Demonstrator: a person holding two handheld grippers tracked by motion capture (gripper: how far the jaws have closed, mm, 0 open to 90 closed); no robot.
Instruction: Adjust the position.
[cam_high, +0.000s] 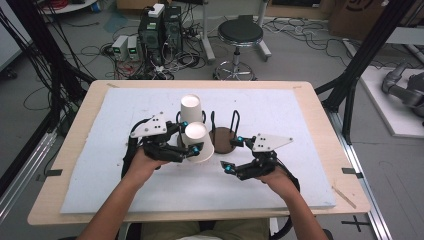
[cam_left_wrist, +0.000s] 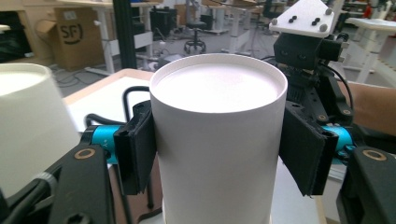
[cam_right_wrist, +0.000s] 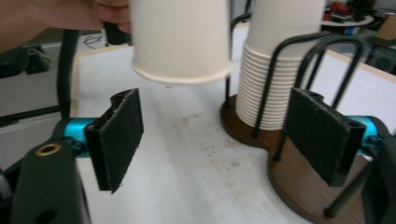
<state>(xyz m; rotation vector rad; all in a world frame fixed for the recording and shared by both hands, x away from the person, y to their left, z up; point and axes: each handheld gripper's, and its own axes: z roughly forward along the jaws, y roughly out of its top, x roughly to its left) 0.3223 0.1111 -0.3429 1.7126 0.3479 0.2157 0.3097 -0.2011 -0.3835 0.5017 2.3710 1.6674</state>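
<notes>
cup (cam_left_wrist: 217, 140): you hold smooth, matt white paper
stack of cups (cam_right_wrist: 275, 60): same matt paper, with ribbed rims
holder base (cam_right_wrist: 299, 177): dark brown wood, slightly glossy
holder wires (cam_right_wrist: 322, 46): thin black metal
pads (cam_right_wrist: 119, 137): your black pads look rough

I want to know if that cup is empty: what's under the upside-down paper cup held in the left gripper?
Beneath the paper cup is only air, then the white mat. Its rim hangs above the mat. Its inside is hidden.

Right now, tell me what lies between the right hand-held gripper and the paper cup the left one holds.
Nothing but bare white mat. In the high view the right hand-held gripper stands open beside the held paper cup, clear of it; the right gripper view shows that cup raised above the mat.
</notes>
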